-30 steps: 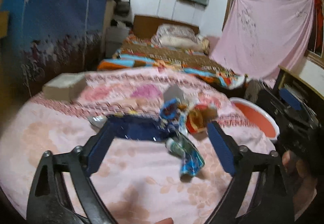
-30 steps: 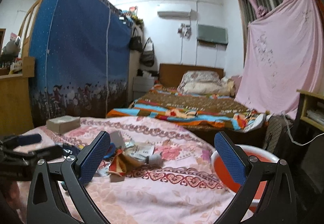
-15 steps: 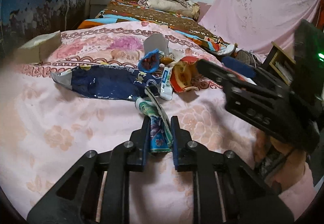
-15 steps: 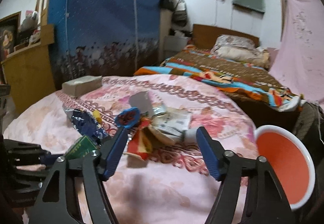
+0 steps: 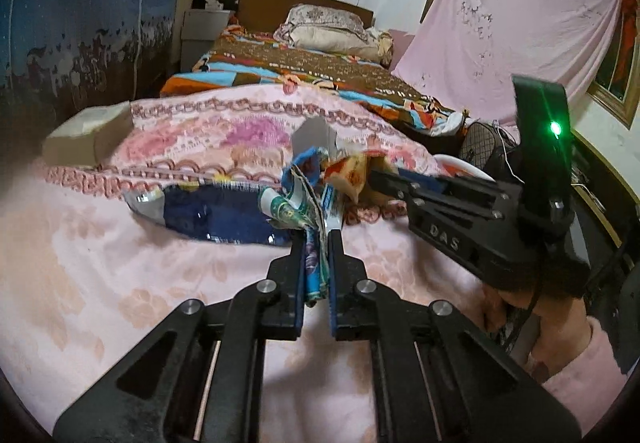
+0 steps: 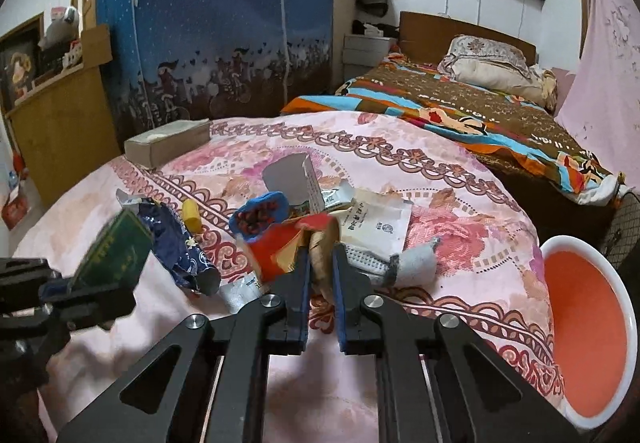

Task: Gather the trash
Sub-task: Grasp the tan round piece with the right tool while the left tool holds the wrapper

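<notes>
A pile of wrappers lies on the round table with a pink floral cloth point(image 5: 100, 275). My left gripper point(image 5: 316, 239) is shut on a green and blue wrapper point(image 5: 298, 217), which also shows in the right wrist view point(image 6: 114, 253) at the left, lifted a little. My right gripper point(image 6: 321, 255) is shut on a red and yellow wrapper point(image 6: 288, 245). It also shows in the left wrist view point(image 5: 382, 177), reaching into the pile from the right. A dark blue foil bag point(image 5: 216, 213) lies flat beside the pile point(image 6: 176, 243).
An orange basin with a white rim point(image 6: 588, 339) stands beside the table at the right. A tissue box point(image 6: 168, 143) sits at the table's far left. White paper packets point(image 6: 372, 219), a grey sock-like piece point(image 6: 416, 263) and a small yellow item point(image 6: 191, 217) lie around. A bed point(image 6: 460, 103) stands behind.
My right gripper has moved down into the pile and shut on the red and yellow wrapper. My left gripper, shut half a second ago, has lifted the green and blue wrapper slightly.
</notes>
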The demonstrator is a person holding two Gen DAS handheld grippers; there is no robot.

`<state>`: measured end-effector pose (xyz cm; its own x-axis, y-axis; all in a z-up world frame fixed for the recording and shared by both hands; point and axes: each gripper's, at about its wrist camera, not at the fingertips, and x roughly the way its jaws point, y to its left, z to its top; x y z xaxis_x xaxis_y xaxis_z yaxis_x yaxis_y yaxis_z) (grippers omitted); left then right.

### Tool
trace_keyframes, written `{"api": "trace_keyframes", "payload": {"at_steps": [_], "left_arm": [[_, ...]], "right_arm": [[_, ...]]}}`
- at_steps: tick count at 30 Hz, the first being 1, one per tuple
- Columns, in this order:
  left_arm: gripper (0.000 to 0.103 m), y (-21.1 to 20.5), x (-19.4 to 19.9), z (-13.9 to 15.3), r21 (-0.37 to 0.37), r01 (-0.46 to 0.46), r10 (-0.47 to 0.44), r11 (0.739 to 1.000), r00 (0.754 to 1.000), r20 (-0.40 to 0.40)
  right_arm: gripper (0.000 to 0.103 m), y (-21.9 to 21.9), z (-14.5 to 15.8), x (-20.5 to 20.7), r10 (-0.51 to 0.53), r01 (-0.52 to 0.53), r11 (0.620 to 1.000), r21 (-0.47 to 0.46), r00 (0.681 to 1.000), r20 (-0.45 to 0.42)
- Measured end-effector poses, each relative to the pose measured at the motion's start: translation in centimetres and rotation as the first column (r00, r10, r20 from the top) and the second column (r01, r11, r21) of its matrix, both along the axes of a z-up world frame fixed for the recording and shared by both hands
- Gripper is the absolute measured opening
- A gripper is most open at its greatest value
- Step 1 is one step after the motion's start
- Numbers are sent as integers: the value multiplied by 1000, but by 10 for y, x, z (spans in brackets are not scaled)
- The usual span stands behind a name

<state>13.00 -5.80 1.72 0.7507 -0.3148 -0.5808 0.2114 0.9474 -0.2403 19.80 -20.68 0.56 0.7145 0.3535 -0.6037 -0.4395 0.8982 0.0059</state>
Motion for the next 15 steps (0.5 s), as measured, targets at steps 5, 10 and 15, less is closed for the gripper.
{"api": "trace_keyframes", "payload": {"at_steps": [5, 10, 15], "left_arm": [[0, -3, 4, 6, 12, 1, -2, 1000, 999, 32], [0, -11, 11, 17, 38, 13, -17, 999, 995, 95], [0, -11, 17, 21, 19, 18, -20, 1000, 996, 84]], "right_arm": [[6, -8, 6, -10, -10, 7, 998, 57, 998, 57], [6, -25, 14, -18, -63, 46, 989, 139, 991, 117], [7, -35, 13, -11, -68, 52, 979, 197, 995, 75]]}}
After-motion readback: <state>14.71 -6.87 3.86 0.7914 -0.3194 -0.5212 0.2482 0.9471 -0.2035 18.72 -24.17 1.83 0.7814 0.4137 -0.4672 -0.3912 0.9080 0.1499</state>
